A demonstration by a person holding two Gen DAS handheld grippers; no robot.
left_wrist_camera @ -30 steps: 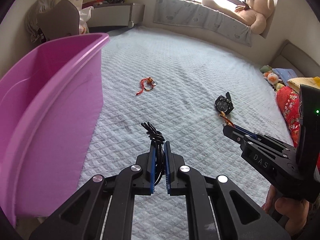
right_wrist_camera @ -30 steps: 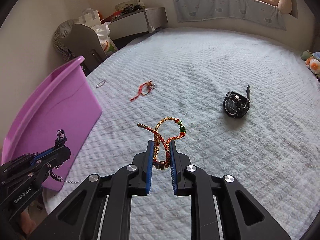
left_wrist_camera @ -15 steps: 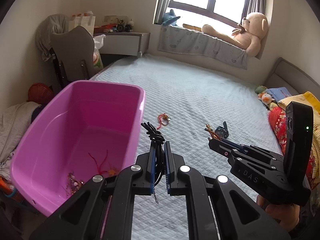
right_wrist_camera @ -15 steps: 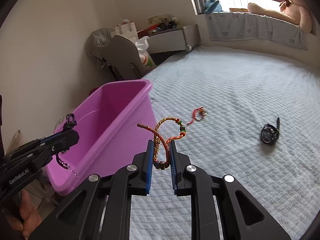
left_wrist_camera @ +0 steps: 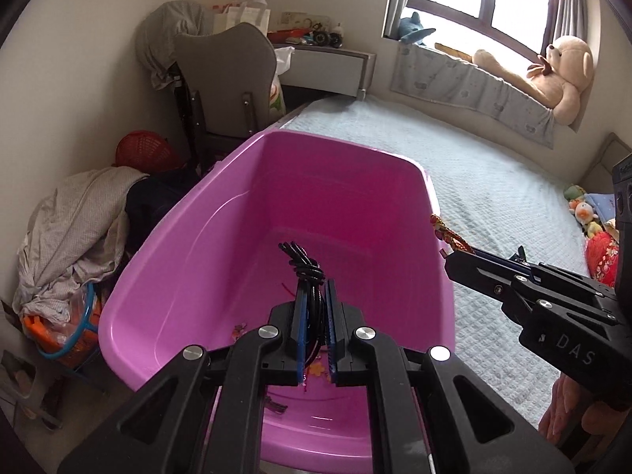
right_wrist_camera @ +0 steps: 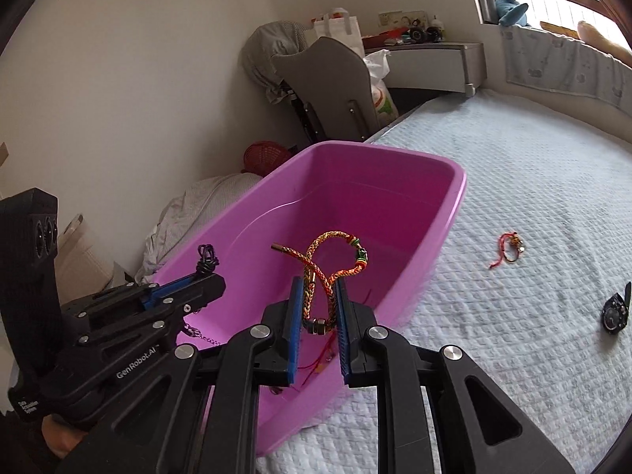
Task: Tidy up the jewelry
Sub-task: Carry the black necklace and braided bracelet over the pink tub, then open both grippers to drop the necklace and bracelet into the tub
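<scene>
The left gripper (left_wrist_camera: 315, 316) is clamped on a black cord necklace (left_wrist_camera: 306, 272), whose knotted end sticks up past the blue pads; a thin metal chain (right_wrist_camera: 199, 335) hangs below it in the right wrist view. It is held above the open purple plastic tub (left_wrist_camera: 276, 205), which sits on the edge of the quilted white bedspread (right_wrist_camera: 533, 197).

The right gripper (right_wrist_camera: 319, 304) is closed on a braided orange-and-gold bracelet (right_wrist_camera: 328, 260) — its loop rises above the fingertips, with a green bead at the top and a metal clasp between the pads. This gripper also hangs over the tub, near its right wall.

On the tub floor lie a few small pieces, among them red threads (right_wrist_camera: 316, 359); they are too small to name.

Out on the bedspread, well apart from the tub, rest a red string bracelet (right_wrist_camera: 507, 251) and a black wristwatch (right_wrist_camera: 614, 314).
</scene>
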